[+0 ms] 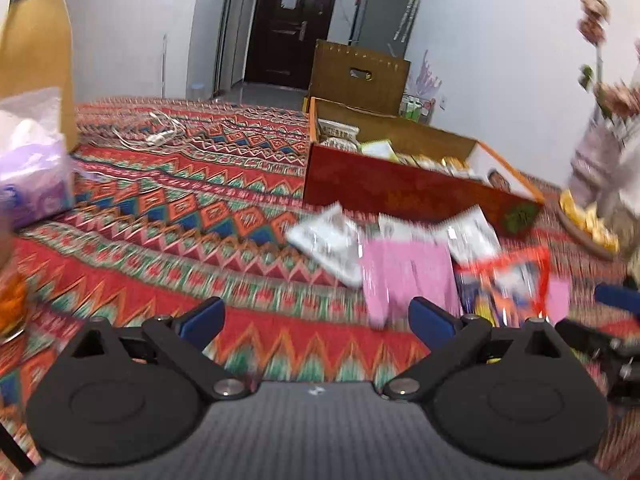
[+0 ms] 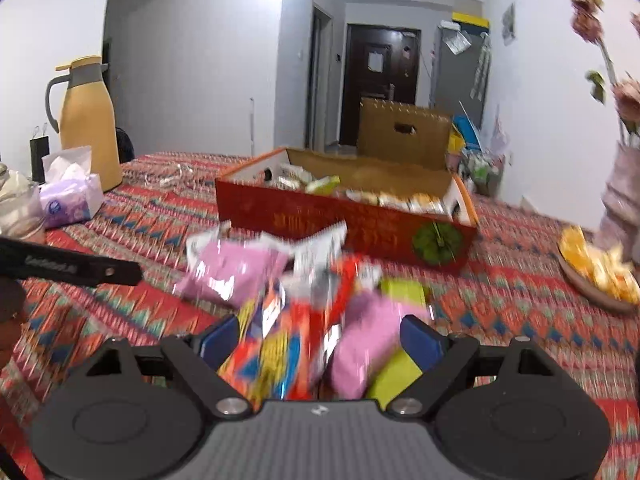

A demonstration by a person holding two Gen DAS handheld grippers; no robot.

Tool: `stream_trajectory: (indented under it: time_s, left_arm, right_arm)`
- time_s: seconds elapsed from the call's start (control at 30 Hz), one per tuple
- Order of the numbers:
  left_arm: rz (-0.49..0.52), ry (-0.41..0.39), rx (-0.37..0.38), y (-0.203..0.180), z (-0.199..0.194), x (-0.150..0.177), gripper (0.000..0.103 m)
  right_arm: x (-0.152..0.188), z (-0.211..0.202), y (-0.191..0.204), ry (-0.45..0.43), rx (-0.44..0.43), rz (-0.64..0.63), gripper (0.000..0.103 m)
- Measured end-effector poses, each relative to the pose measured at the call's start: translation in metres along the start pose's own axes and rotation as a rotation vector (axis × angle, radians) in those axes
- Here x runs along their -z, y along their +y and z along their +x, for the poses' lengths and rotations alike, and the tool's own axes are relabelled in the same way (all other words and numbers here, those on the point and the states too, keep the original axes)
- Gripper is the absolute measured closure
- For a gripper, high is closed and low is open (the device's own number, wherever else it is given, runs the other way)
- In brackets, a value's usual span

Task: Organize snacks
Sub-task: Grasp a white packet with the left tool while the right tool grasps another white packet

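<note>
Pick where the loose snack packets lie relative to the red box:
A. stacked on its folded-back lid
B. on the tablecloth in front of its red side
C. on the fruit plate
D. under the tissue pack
B: the loose snack packets lie heaped on the patterned tablecloth, just in front of the red box.

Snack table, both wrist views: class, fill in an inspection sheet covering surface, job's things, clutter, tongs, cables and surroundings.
Surface: patterned cloth covers the table.
Job's things: loose snack packets lie heaped before the red box, which is open and partly filled.
Clutter: tissue pack, yellow jug, fruit plate, vase of flowers.
Tongs: left tongs open, empty; right tongs open over the heap, gripping nothing.
Cables: white cable on the far cloth.
Surroundings: dark door, white walls.
</note>
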State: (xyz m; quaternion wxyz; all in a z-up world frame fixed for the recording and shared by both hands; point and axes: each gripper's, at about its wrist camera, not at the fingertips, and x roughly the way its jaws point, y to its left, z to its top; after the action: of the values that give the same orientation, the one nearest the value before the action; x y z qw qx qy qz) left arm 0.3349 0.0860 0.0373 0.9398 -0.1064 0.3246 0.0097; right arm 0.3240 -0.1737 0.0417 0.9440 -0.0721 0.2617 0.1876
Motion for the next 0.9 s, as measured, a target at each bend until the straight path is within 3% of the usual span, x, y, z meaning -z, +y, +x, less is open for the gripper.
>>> stream_trajectory:
  time_s: [0.2,0.23,0.27,0.33,0.4,0.5,0.57,0.6,0.63,0.77,0.9]
  left_arm:
    - [-0.078,0.047,0.004,-0.005,0.062,-0.045,0.008]
    - [-0.086,0.064,0.015,-0.006,0.072,-0.05,0.016]
    - [-0.091,0.087,0.023,-0.007,0.08,-0.052,0.033]
    - [-0.1,0.135,0.035,-0.009,0.095,-0.053,0.046]
    - [-0.1,0.111,0.031,-0.011,0.098,-0.052,0.046]
    - [-0.07,0.081,0.037,-0.016,0.1,-0.049,0.051]
    - [-0.04,0.066,0.04,-0.019,0.099,-0.048,0.062]
    - [-0.032,0.06,0.044,-0.019,0.097,-0.048,0.072]
    - [-0.032,0.054,0.071,-0.019,0.095,-0.049,0.091]
    - [-0.026,0.04,0.07,-0.017,0.09,-0.052,0.1]
    - [-0.042,0.026,0.059,-0.011,0.079,-0.052,0.102]
  right_arm:
    - [-0.037,0.065,-0.005,0.029,0.013,-0.055,0.021]
    - [-0.041,0.077,-0.006,0.042,0.013,-0.065,0.026]
    - [-0.044,0.087,-0.006,0.059,0.016,-0.073,0.034]
    - [-0.047,0.105,-0.006,0.09,0.019,-0.079,0.046]
    - [-0.047,0.117,-0.007,0.113,0.012,-0.082,0.054]
    - [-0.044,0.129,-0.007,0.125,-0.015,-0.075,0.055]
    - [-0.043,0.133,-0.008,0.125,-0.041,-0.065,0.056]
    - [-0.043,0.134,-0.007,0.123,-0.042,-0.065,0.058]
    - [-0.043,0.134,-0.006,0.121,-0.042,-0.068,0.067]
    - [-0.046,0.126,-0.012,0.077,-0.04,-0.028,0.085]
    - [-0.051,0.111,-0.021,0.016,-0.029,0.01,0.089]
